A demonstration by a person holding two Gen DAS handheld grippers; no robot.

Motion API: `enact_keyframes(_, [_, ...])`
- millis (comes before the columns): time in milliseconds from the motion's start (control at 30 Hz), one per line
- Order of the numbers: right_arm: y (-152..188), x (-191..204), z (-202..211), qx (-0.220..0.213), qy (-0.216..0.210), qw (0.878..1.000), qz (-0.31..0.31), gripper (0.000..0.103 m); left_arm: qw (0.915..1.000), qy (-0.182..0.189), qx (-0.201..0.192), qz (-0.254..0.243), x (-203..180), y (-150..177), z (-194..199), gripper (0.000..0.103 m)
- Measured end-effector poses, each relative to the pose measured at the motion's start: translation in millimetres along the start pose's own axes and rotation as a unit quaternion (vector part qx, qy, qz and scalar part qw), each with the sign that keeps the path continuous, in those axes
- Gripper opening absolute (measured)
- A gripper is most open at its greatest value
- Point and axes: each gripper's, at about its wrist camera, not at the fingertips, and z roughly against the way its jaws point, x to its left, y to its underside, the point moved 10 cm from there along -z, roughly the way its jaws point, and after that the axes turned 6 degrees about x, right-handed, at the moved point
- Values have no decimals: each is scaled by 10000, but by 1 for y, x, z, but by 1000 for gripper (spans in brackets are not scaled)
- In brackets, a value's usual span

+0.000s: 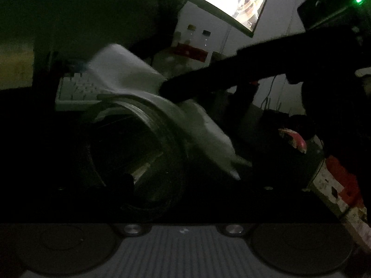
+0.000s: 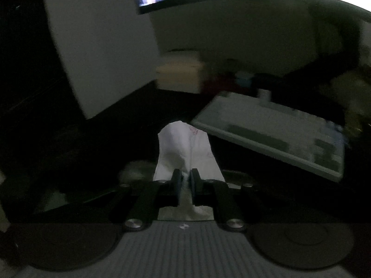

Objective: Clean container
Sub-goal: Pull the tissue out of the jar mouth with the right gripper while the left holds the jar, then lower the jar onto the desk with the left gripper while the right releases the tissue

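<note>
Right gripper [image 2: 184, 180] pinches a white tissue [image 2: 185, 148] draped over the jar [image 1: 139, 153] rim; jar interior dark, contents indiscernible. Left gripper state: cannot tell.

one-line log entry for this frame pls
phase: wiping | left gripper: holds container, fingers hidden in dark | right gripper: shut on tissue | tissue draped on container rim | background: keyboard
</note>
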Motion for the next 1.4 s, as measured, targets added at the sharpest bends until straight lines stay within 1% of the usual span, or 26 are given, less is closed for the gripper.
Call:
enact_keyframes(133, [-3, -28, 0, 6, 225, 9994, -273, 11, 10000, -34, -8, 18, 1, -1, -1, 93])
enact_keyframes(233, [-4, -37, 0, -15, 363, 9988, -338, 11, 9999, -100, -18, 19, 5, -2, -2, 92])
enact_keyframes(333, [-3, -34, 2, -64, 385, 9988, -287, 11, 9999, -109, -25, 48, 10, -2, 1, 92])
enact_keyframes(533, [-3, -4, 1, -97, 111, 9999, -73, 11, 9999, -119, -41, 65, 14, -2, 4, 92])
enact_keyframes(667, [-3, 23, -1, -88, -223, 9997, 110, 11, 9998, -135, -64, 112, 17, -3, 4, 92])
enact_keyframes(700, [-2, 28, -1, -87, -292, 9994, 148, 11, 9998, -157, -76, 122, 17, -3, 4, 87])
enact_keyframes(733, [-2, 33, 0, -86, -360, 9991, 185, 11, 9997, -204, -87, 131, 19, -3, 4, 74])
enact_keyframes(800, [-1, 34, 0, -91, -394, 9990, 214, 11, 9994, -252, -109, 206, 23, -4, 4, 62])
enact_keyframes(867, [-1, 26, 0, -117, -375, 9992, 106, 11, 9992, -186, -131, 335, 27, -5, 5, 52])
enact_keyframes(933, [0, 15, 5, -176, -306, 9994, 21, 11, 9988, -141, -177, 423, 30, -6, 5, 37])
enact_keyframes(967, [0, 10, 8, -206, -271, 9994, -20, 10, 9987, -92, -232, 437, 30, -6, 5, 31])
enact_keyframes(1000, [0, 4, 11, -236, -237, 9994, -62, 10, 9985, -31, -321, 444, 28, -7, 6, 22])
enact_keyframes(1033, [0, -2, 13, -267, -202, 9994, -104, 10, 9981, -17, -426, 440, 26, -9, 7, 20])
enact_keyframes(1100, [0, -13, 19, -327, -133, 9992, -187, 9, 9973, -101, -592, 420, 23, -12, 9, 16])
enact_keyframes(1233, [1, -36, 30, -447, 4, 9984, -353, 9, 9949, -300, -831, 493, 19, -20, 12, 11])
enact_keyframes(1333, [1, -53, 38, -536, 108, 9974, -478, 9, 9926, -396, -887, 727, 15, -29, 7, 6])
enact_keyframes(1400, [2, -64, 43, -596, 177, 9965, -561, 9, 9913, -611, -849, 800, 11, -36, 0, 6])
